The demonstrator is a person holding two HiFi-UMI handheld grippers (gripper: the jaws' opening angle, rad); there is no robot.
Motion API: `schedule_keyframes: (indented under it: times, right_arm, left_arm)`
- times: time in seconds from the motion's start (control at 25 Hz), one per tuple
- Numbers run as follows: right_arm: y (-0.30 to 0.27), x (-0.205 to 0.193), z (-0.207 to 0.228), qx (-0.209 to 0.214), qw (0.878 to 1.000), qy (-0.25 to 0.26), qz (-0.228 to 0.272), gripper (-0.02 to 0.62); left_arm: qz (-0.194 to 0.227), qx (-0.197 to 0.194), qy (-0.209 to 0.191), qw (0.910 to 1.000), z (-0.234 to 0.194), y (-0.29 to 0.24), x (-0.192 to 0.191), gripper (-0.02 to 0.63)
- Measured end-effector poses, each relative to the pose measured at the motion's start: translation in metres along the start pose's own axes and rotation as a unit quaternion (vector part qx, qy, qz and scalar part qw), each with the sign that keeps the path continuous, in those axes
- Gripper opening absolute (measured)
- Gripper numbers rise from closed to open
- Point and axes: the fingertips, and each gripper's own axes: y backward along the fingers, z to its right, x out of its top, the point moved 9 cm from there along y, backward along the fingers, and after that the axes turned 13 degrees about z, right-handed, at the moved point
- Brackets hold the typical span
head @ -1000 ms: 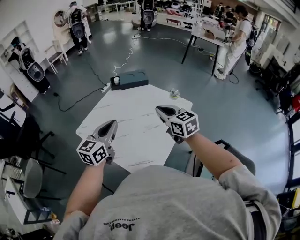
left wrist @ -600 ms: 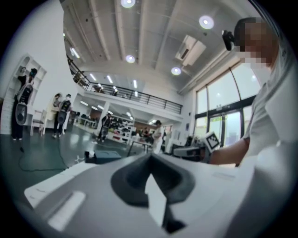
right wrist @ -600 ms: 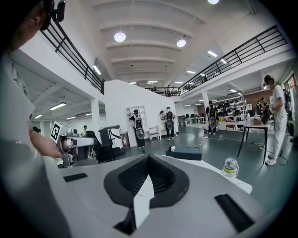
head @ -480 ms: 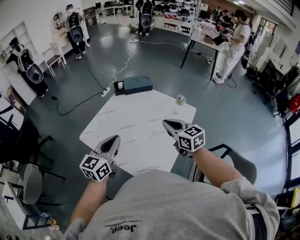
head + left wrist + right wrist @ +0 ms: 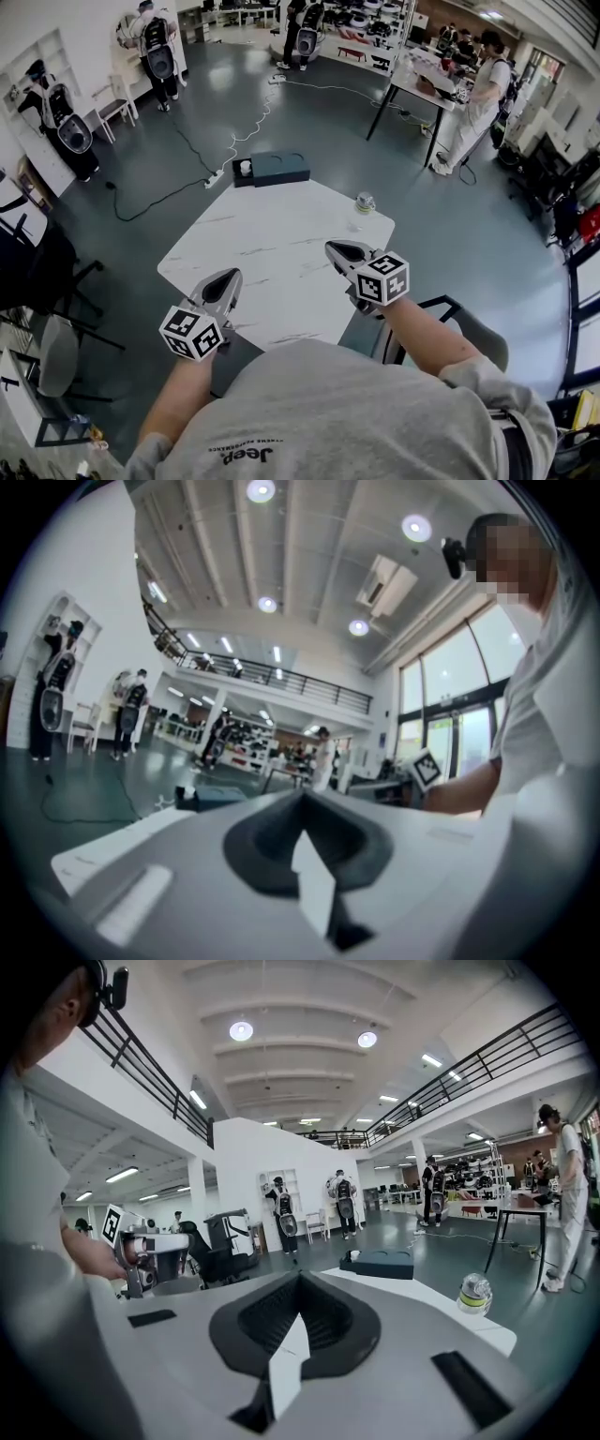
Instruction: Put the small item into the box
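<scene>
A dark flat box (image 5: 272, 169) with a small white thing in its left end lies at the white table's (image 5: 272, 253) far edge. The small item, a clear little jar with a green band (image 5: 365, 202), stands near the table's far right corner. Over the near edge my left gripper (image 5: 230, 276) is shut and holds nothing. My right gripper (image 5: 330, 248) hovers shut and empty over the near right part, well short of the jar. The right gripper view has the jar (image 5: 475, 1295) to the right of its jaws (image 5: 300, 1276) and the box (image 5: 380, 1263) beyond. The left gripper's (image 5: 302, 794) jaws meet at their tips.
A dark chair (image 5: 469, 323) stands at the table's right side by my right arm. More chairs (image 5: 56, 347) are at the left. A white cable (image 5: 234, 141) runs over the floor behind the box. A person (image 5: 473, 94) stands at a far desk.
Both grippers drew back a little toward my body and sank slightly, then kept still over the last half second. Box and jar have not moved.
</scene>
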Motion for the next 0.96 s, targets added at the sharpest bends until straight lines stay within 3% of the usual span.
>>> schedule_keyframes:
  times: [0.96]
  right_arm:
    - [-0.0044,0.0003,-0.0004,0.025,0.999,0.018,-0.011,0.005]
  left_arm:
    - [0.003,0.002,-0.005,1.0,0.0051,-0.0026,0.0041,0.005]
